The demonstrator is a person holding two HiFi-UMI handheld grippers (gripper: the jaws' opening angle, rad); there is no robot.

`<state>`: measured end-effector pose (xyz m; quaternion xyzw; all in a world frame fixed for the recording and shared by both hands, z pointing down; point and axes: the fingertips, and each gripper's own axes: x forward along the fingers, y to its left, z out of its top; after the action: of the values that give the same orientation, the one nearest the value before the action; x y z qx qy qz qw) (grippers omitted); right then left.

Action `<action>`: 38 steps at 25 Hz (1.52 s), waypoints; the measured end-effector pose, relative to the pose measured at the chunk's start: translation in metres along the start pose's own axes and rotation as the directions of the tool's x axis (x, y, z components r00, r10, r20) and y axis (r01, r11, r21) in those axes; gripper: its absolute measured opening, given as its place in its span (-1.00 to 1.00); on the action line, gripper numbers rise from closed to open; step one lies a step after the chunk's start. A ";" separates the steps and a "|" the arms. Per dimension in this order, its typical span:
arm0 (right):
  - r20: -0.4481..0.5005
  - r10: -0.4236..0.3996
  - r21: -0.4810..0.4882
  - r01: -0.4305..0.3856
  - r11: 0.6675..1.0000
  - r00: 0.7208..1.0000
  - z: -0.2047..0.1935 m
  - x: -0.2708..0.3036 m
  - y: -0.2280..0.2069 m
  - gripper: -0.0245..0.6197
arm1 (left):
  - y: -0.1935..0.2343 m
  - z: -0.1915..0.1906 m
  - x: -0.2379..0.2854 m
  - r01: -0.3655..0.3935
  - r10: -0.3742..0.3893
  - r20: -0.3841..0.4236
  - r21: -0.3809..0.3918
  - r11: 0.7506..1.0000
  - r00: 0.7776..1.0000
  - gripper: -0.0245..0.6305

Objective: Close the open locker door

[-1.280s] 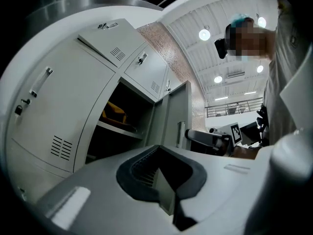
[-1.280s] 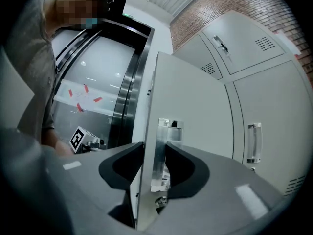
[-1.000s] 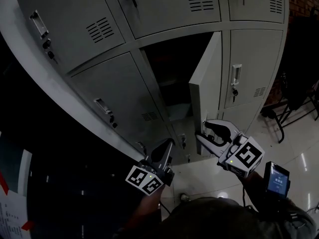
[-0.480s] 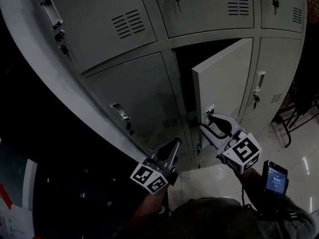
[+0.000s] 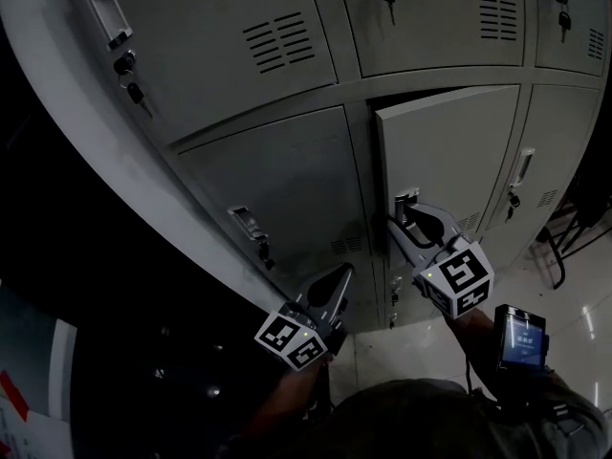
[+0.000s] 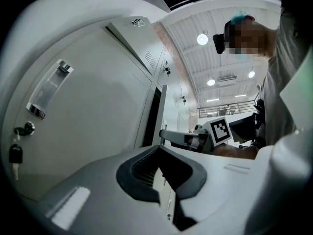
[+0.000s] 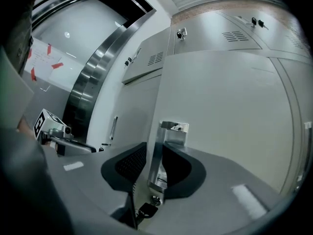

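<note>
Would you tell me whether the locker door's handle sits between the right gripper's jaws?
Yes, the right gripper view shows the metal handle standing between the pads of the right gripper, whose jaws are closing.

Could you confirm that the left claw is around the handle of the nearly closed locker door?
Not quite: the right claw, its jaws closing, is around the handle of the nearly closed locker door, as the right gripper view shows; the left claw hangs empty, away from it.
</note>
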<state>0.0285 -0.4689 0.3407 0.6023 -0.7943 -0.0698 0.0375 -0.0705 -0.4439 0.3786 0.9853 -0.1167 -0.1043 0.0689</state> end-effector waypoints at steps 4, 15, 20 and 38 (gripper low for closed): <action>-0.008 -0.007 0.002 0.007 1.000 1.000 -0.001 0.015 -0.007 -0.61 | 0.011 0.000 -0.002 -0.002 0.002 0.000 -0.004 1.000 1.000 -0.98; -0.006 -0.050 0.022 0.050 0.999 0.999 -0.005 0.039 -0.026 -0.76 | 0.027 0.002 -0.003 -0.003 0.003 -0.002 -0.008 1.000 1.000 -0.98; -0.004 -0.058 0.019 0.058 0.998 0.998 -0.006 0.040 -0.025 -0.76 | 0.031 0.000 -0.003 -0.001 0.001 -0.005 -0.011 1.000 1.000 -0.98; -0.009 -0.149 -0.042 0.148 0.988 0.989 -0.007 0.038 -0.026 -0.71 | 0.031 0.002 -0.013 0.012 -0.012 0.004 -0.020 1.000 1.000 -0.98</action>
<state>0.0439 -0.5126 0.3425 0.6593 -0.7454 -0.0852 0.0492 -0.0902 -0.4705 0.3845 0.9850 -0.1098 -0.1075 0.0781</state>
